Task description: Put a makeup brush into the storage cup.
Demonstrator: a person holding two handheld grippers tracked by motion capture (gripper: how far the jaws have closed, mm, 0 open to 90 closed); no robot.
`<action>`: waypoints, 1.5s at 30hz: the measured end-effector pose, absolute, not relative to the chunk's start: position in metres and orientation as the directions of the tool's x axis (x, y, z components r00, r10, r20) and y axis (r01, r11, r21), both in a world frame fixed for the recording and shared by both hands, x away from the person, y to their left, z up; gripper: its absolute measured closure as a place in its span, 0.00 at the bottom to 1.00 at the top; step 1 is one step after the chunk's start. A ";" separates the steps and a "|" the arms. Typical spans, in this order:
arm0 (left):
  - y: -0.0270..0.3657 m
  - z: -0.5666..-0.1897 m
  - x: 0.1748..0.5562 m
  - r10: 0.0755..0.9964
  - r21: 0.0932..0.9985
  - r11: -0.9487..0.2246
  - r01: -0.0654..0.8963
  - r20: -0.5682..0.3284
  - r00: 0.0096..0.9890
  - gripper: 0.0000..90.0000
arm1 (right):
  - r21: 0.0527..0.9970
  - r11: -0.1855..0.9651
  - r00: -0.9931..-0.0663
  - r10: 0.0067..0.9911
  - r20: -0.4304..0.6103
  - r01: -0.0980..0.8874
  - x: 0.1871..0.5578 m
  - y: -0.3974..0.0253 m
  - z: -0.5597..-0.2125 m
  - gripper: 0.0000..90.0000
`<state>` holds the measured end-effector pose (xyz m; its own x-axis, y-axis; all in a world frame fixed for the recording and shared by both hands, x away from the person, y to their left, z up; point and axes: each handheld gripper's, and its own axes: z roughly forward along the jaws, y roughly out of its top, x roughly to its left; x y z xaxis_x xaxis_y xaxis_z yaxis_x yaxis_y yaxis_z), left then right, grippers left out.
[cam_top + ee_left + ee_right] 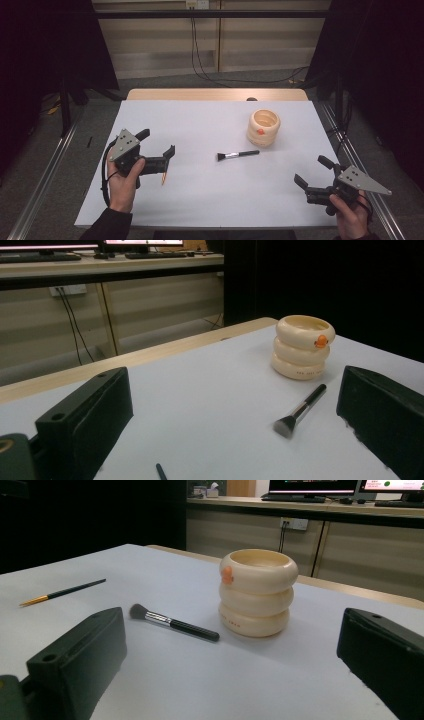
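High view: left gripper (157, 143) at lower left of the frame, jaws wide apart, holding nothing, just above a thin orange-tipped brush (163, 177) on the white counter (200, 195). Right gripper (311, 171) at lower right, also spread wide and empty. Makeup brush (237, 155) flat at centre, cream ringed holder (263, 128) just beyond it, apart.

Left gripper view: makeup brush (300, 410) right of centre between the open jaws, holder (301, 347) upper right.

Right gripper view: makeup brush (173, 622) centre left, holder (258, 592) beside its handle end, thin brush (62, 592) far left.
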<state>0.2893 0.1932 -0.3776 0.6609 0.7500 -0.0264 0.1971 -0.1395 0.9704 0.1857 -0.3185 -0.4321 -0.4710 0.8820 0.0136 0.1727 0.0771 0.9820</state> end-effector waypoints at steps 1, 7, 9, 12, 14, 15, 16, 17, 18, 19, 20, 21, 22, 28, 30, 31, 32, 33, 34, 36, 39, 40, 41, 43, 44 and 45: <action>0.191 -0.377 0.293 0.738 0.971 -0.130 0.201 -0.041 0.674 0.01 | 0.982 0.072 -0.470 0.882 0.021 0.177 0.186 -0.318 -0.432 0.00; 0.184 -0.380 0.306 0.743 0.971 -0.144 0.189 -0.019 0.669 0.02 | 0.981 0.074 -0.471 0.882 0.020 0.178 0.186 -0.318 -0.432 0.00; 0.182 -0.378 0.310 0.743 0.971 -0.156 0.183 -0.007 0.670 0.02 | 0.982 0.071 -0.474 0.880 0.022 0.177 0.186 -0.318 -0.432 0.00; 0.180 -0.374 0.315 0.745 0.973 -0.154 0.171 0.000 0.667 0.02 | 0.980 0.073 -0.479 0.878 0.024 0.183 0.187 -0.318 -0.432 0.00; 0.178 -0.371 0.319 0.741 0.974 -0.153 0.167 0.001 0.672 0.02 | 0.981 0.071 -0.475 0.880 0.022 0.178 0.187 -0.318 -0.432 0.00; 0.178 -0.370 0.322 0.735 0.973 -0.166 0.163 0.012 0.678 0.02 | 0.981 0.073 -0.477 0.878 0.023 0.182 0.187 -0.318 -0.432 0.00; 0.177 -0.369 0.325 0.739 0.972 -0.169 0.164 0.014 0.674 0.02 | 0.981 0.072 -0.478 0.878 0.024 0.182 0.187 -0.318 -0.432 0.00; 0.176 -0.368 0.328 0.743 0.971 -0.172 0.167 0.017 0.669 0.02 | 0.981 0.074 -0.477 0.879 0.022 0.181 0.187 -0.318 -0.432 0.00; 0.175 -0.367 0.331 0.741 0.972 -0.167 0.166 0.012 0.671 0.02 | 0.981 0.075 -0.476 0.879 0.020 0.180 0.187 -0.318 -0.432 0.00; 0.174 -0.366 0.334 0.747 0.973 -0.164 0.164 0.014 0.665 0.02 | 0.981 0.075 -0.476 0.879 0.020 0.179 0.187 -0.318 -0.432 0.00; 0.173 -0.366 0.336 0.744 0.972 -0.168 0.162 0.018 0.668 0.02 | 0.981 0.074 -0.477 0.879 0.022 0.182 0.187 -0.318 -0.432 0.00; 0.173 -0.366 0.336 0.744 0.972 -0.168 0.162 0.018 0.668 0.02 | 0.980 0.075 -0.476 0.879 0.022 0.182 0.187 -0.318 -0.432 0.00; 0.173 -0.365 0.340 0.760 0.973 -0.175 0.149 0.037 0.649 0.02 | 0.981 0.076 -0.476 0.879 0.019 0.180 0.187 -0.318 -0.432 0.00; 0.172 -0.367 0.349 0.773 0.966 -0.180 0.184 0.023 0.634 0.02 | 0.980 0.077 -0.473 0.881 0.019 0.184 0.188 -0.319 -0.433 0.00; 0.172 -0.366 0.350 0.776 0.964 -0.183 0.191 0.022 0.630 0.03 | 0.979 0.079 -0.473 0.881 0.019 0.187 0.188 -0.319 -0.433 0.00; 0.172 -0.365 0.350 0.776 0.965 -0.180 0.193 0.019 0.630 0.03 | 0.979 0.079 -0.473 0.881 0.019 0.187 0.188 -0.319 -0.433 0.00; 0.174 -0.363 0.352 0.778 0.962 -0.182 0.202 0.016 0.628 0.03 | 0.978 0.085 -0.479 0.878 0.018 0.193 0.188 -0.318 -0.433 0.00; 0.174 -0.363 0.352 0.778 0.962 -0.182 0.202 0.016 0.628 0.03 | 0.978 0.085 -0.479 0.878 0.018 0.193 0.188 -0.318 -0.433 0.00; 0.175 -0.362 0.354 0.777 0.956 -0.201 0.213 0.024 0.629 0.03 | 0.977 0.087 -0.483 0.875 0.018 0.193 0.187 -0.318 -0.433 0.00; 0.176 -0.359 0.356 0.778 0.948 -0.209 0.239 0.013 0.628 0.03 | 0.978 0.091 -0.482 0.876 0.012 0.190 0.188 -0.318 -0.433 0.00; 0.176 -0.358 0.357 0.772 0.944 -0.218 0.249 0.010 0.636 0.02 | 0.978 0.087 -0.482 0.876 0.015 0.189 0.188 -0.317 -0.433 0.00; 0.175 -0.358 0.359 0.774 0.934 -0.235 0.268 0.013 0.633 0.02 | 0.979 0.089 -0.480 0.877 0.011 0.186 0.188 -0.318 -0.433 0.00; 0.175 -0.358 0.359 0.769 0.926 -0.254 0.280 0.018 0.639 0.02 | 0.978 0.089 -0.483 0.876 0.013 0.188 0.188 -0.317 -0.433 0.00; 0.173 -0.360 0.359 0.770 0.909 -0.292 0.299 0.039 0.636 0.02 | 0.978 0.089 -0.481 0.877 0.013 0.188 0.188 -0.317 -0.433 0.00; 0.172 -0.361 0.360 0.767 0.903 -0.299 0.309 0.035 0.640 0.02 | 0.978 0.090 -0.481 0.877 0.012 0.189 0.188 -0.318 -0.433 0.00; 0.172 -0.362 0.360 0.767 0.888 -0.324 0.328 0.043 0.640 0.02 | 0.978 0.091 -0.481 0.877 0.011 0.188 0.188 -0.318 -0.433 0.00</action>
